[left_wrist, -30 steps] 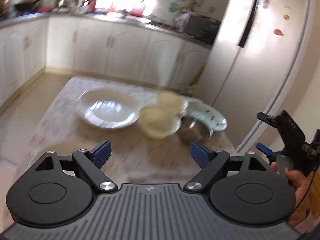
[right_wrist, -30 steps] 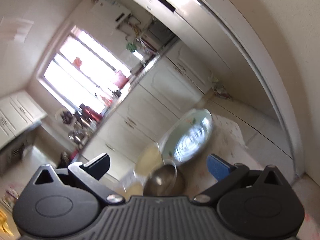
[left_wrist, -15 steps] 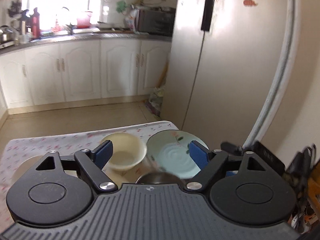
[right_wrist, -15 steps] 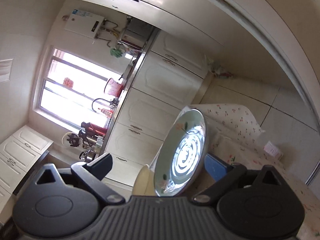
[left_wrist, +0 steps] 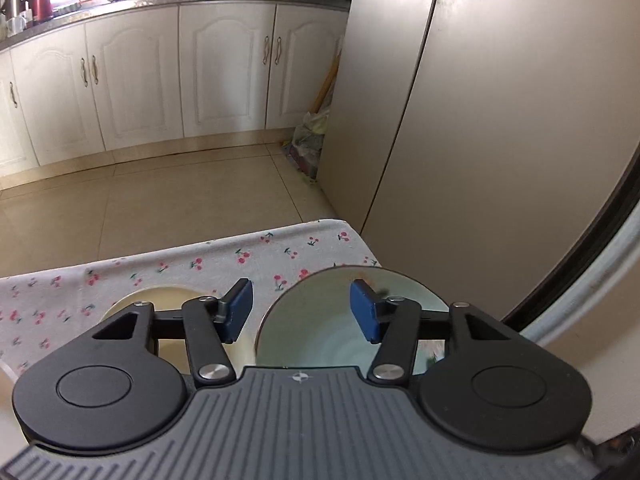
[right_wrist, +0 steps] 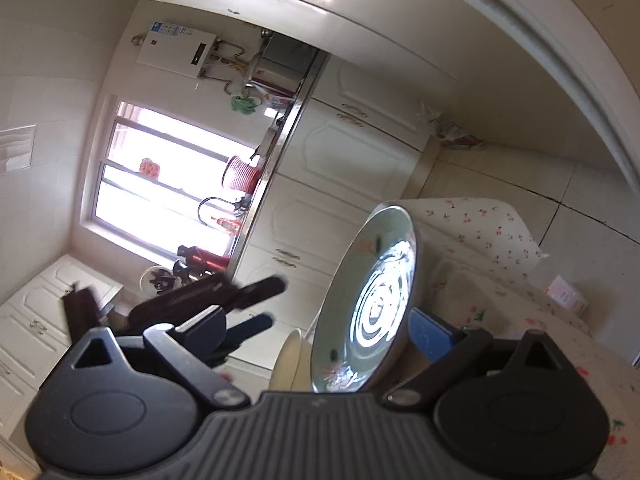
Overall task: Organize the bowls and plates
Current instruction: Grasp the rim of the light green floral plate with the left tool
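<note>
A: What is seen from the left wrist?
B: The left gripper (left_wrist: 301, 312), its jaws closing on nothing, is held over a green plate (left_wrist: 320, 320) beside a cream bowl (left_wrist: 168, 300) on a cherry-print tablecloth (left_wrist: 240, 256).

A: And from the right wrist?
B: The right gripper (right_wrist: 328, 334) is seen spread apart around the plate (right_wrist: 376, 300), unclamped.

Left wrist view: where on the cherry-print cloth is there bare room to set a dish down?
Bare tablecloth runs along the far edge beyond the cream bowl and pale green plate. Crowded nearer, where the two dishes sit side by side.
</note>
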{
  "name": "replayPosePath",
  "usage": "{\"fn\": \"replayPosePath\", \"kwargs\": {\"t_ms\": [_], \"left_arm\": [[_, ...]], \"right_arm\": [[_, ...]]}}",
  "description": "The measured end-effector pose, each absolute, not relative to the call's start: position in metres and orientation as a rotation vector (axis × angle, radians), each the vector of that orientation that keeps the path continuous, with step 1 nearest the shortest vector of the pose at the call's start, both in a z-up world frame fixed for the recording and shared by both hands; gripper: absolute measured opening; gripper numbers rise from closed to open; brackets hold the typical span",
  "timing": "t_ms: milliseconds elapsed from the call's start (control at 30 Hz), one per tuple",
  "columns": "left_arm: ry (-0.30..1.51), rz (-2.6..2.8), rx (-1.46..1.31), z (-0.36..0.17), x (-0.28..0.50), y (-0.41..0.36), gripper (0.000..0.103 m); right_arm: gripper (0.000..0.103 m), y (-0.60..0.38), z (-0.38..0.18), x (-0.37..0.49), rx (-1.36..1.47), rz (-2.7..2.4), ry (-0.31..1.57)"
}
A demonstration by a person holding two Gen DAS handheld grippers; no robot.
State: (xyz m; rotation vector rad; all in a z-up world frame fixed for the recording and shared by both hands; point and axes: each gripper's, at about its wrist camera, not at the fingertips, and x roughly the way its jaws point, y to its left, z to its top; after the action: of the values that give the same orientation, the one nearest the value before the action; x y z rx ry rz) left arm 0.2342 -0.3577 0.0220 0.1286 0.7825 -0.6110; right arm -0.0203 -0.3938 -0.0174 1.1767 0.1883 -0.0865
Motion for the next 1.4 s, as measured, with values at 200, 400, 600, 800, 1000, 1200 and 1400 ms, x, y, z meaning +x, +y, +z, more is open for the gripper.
{"fn": "replayPosePath", "kwargs": {"t_ms": [200, 400, 600, 800, 1000, 1200, 1400], "left_arm": [[0.836, -0.632, 0.167, -0.004, 0.254, -0.375, 0.065], [0.869, -0.647, 0.19, -0.015, 0.276, -0.394, 0.065], [0.856, -0.648, 0.224, -0.021, 0.275, -0.4, 0.061], [0.832, -0.648, 0.282, -0.029, 0.265, -0.401, 0.06], [0.862, -0.663, 0.275, -0.023, 0.255, -0.382, 0.059], [0.882, -0.661, 0.257, -0.018, 0.242, -0.372, 0.059], [0.899, -0.647, 0.225, -0.017, 0.228, -0.356, 0.057]], "right_arm": [[0.098, -0.394, -0.016, -0.019, 1.169, -0.076, 0.18], [0.101, -0.394, -0.018, -0.012, 1.144, -0.073, 0.203], [0.098, -0.393, -0.019, -0.009, 1.114, -0.074, 0.216], [0.097, -0.394, -0.021, -0.011, 1.098, -0.085, 0.217], [0.097, -0.394, -0.017, -0.013, 1.065, -0.11, 0.224], [0.098, -0.398, -0.015, -0.016, 1.062, -0.127, 0.221], [0.098, -0.398, -0.013, -0.021, 1.059, -0.119, 0.21]]}}
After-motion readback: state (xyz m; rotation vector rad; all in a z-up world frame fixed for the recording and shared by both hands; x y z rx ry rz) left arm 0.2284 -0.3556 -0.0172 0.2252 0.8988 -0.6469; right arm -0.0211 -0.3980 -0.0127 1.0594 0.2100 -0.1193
